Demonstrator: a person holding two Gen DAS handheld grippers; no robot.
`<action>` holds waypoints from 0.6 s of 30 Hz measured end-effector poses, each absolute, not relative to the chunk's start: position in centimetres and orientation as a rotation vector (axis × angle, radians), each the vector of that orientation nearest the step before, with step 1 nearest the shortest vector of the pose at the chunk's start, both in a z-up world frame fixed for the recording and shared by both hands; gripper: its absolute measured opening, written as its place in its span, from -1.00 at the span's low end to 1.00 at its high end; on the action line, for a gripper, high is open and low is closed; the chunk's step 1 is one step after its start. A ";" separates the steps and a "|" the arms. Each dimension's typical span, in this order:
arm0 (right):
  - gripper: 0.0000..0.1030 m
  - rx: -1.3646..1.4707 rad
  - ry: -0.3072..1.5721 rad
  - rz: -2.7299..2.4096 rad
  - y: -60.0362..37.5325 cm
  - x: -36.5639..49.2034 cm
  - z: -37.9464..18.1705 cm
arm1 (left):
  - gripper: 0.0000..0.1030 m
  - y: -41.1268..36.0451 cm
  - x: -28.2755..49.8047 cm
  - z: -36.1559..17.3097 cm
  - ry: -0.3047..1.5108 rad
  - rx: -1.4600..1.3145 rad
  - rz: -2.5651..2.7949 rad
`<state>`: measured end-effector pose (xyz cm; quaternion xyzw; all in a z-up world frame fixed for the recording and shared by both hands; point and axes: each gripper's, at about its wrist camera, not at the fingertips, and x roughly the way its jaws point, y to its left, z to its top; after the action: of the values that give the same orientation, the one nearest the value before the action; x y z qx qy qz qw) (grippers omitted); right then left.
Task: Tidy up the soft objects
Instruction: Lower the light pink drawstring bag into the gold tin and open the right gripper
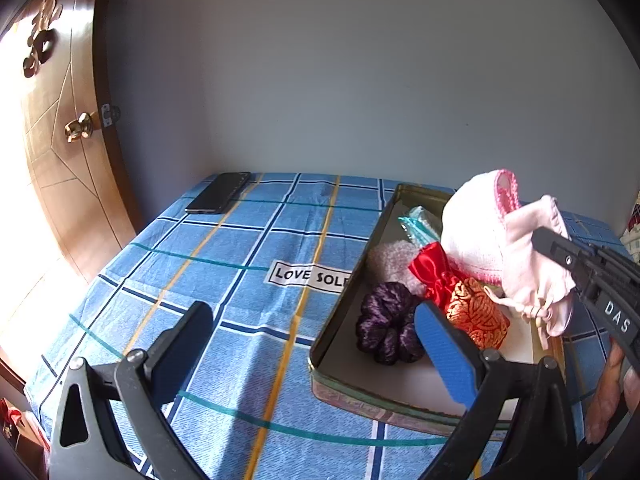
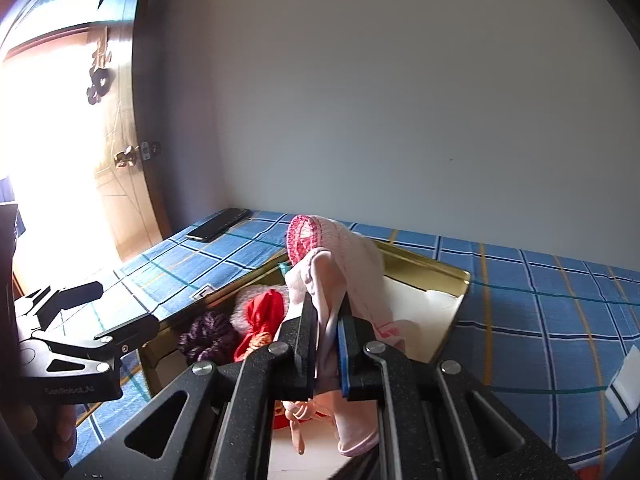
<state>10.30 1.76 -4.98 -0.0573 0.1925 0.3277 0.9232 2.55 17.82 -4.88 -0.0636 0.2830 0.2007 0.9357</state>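
A gold tin tray (image 1: 345,312) on the blue checked cloth holds a purple scrunchie (image 1: 388,324), a red and gold pouch (image 1: 464,300), a fluffy pink piece (image 1: 390,258) and a white knit item with pink trim (image 1: 472,224). My right gripper (image 2: 326,308) is shut on a pale pink drawstring pouch (image 2: 320,280) and holds it above the tray, against the knit item (image 2: 356,256). In the left wrist view, that gripper (image 1: 540,236) comes in from the right. My left gripper (image 1: 316,344) is open and empty, with one finger over the tray's near left corner.
A black phone (image 1: 220,196) lies at the cloth's far left corner. A wooden door (image 1: 60,168) with a brass knob stands left, and a plain wall is behind. A small white object (image 2: 624,384) lies on the cloth right of the tray (image 2: 452,276).
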 end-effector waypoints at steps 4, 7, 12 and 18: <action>-0.82 -0.147 0.413 0.693 2.7 10.1 -5.5 | 0.99 18.3 2.3 -4.8 0.574 -0.140 0.425; -0.82 -0.163 0.432 0.705 3.1 10.1 -6.1 | 0.99 18.7 2.0 -4.8 0.572 -0.151 0.439; -0.82 -0.169 0.455 0.725 3.6 10.2 -6.5 | 0.99 18.9 1.6 -4.7 0.566 -0.155 0.448; -0.53 -0.197 0.466 0.755 4.4 9.3 -6.8 | 0.99 19.3 0.9 -4.5 0.551 -0.166 0.458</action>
<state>9.30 4.41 -6.80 -0.0951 0.2250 0.3648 0.8985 0.95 19.26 -4.49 -0.0814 0.2691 0.2238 0.9332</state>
